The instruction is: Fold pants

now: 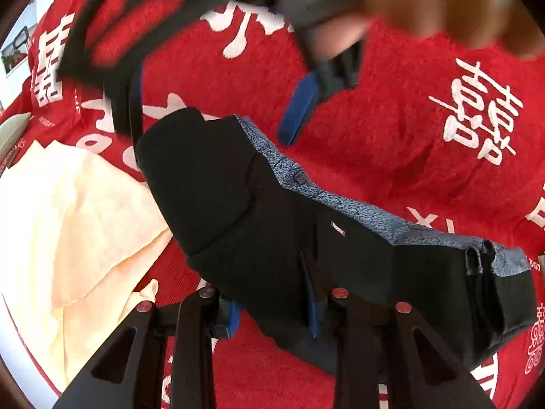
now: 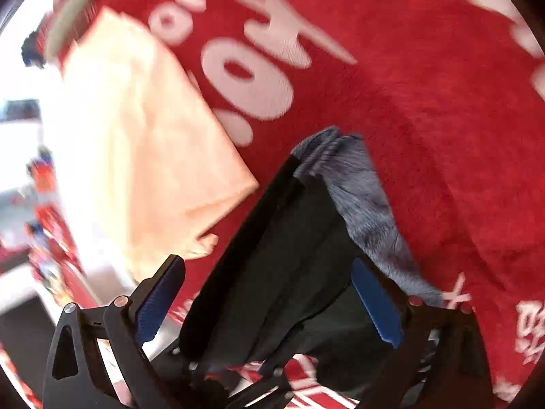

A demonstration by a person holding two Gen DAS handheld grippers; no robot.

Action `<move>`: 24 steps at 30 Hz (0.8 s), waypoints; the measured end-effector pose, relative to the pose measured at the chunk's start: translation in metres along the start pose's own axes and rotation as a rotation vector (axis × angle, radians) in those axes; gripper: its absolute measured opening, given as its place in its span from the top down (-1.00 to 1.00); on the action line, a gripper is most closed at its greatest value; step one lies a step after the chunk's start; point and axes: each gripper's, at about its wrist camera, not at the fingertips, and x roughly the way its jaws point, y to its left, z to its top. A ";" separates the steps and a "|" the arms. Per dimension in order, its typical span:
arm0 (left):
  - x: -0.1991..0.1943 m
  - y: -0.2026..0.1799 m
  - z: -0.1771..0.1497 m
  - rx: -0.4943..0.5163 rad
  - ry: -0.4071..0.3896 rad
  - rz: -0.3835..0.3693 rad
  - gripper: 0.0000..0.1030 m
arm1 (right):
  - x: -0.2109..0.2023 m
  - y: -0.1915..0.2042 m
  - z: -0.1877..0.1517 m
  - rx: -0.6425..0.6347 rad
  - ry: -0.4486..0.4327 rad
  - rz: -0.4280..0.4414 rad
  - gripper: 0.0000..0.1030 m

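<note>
Centrally, black pants (image 1: 272, 225) on red blanket (image 1: 391, 129), small white label unreadable; left hand-held gripper (image 1: 272, 310) pinching pants, right hand-held gripper (image 2: 269, 300) wide, straddling them.

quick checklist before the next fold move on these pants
1. left gripper pinching the black pants: ok
2. right gripper holding fabric: not ok, jaws wide open with the pants between them
3. pants layers lined up: cannot tell, right wrist view is blurred
4. cream cloth clear of the pants: cannot tell, its edge sits right beside them
5. bare red blanket beyond the pants to fold onto: ok
</note>
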 end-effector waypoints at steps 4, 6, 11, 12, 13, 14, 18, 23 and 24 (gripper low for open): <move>-0.003 -0.001 0.000 0.007 -0.010 0.001 0.40 | 0.021 0.000 0.005 0.017 0.072 -0.044 -0.92; -0.005 -0.002 0.000 0.018 -0.015 0.001 0.40 | 0.026 -0.003 0.002 0.021 0.098 -0.062 -0.82; -0.010 -0.008 0.003 0.031 -0.012 -0.020 0.40 | 0.010 -0.021 -0.017 0.047 0.017 0.005 0.60; -0.011 -0.012 0.004 0.042 -0.019 -0.022 0.40 | 0.005 -0.025 -0.022 0.048 -0.005 0.014 0.61; -0.015 -0.016 0.005 0.057 -0.028 -0.028 0.40 | 0.001 -0.028 -0.027 0.051 -0.023 0.027 0.62; -0.018 -0.020 0.006 0.065 -0.034 -0.034 0.40 | -0.004 -0.032 -0.032 0.055 -0.041 0.044 0.62; -0.032 -0.033 0.014 0.087 -0.052 -0.057 0.40 | -0.026 -0.052 -0.056 0.076 -0.129 0.129 0.64; -0.058 -0.059 0.022 0.132 -0.081 -0.092 0.40 | -0.060 -0.076 -0.087 0.121 -0.235 0.231 0.64; -0.062 -0.062 0.022 0.138 -0.084 -0.098 0.40 | -0.065 -0.082 -0.096 0.129 -0.256 0.252 0.64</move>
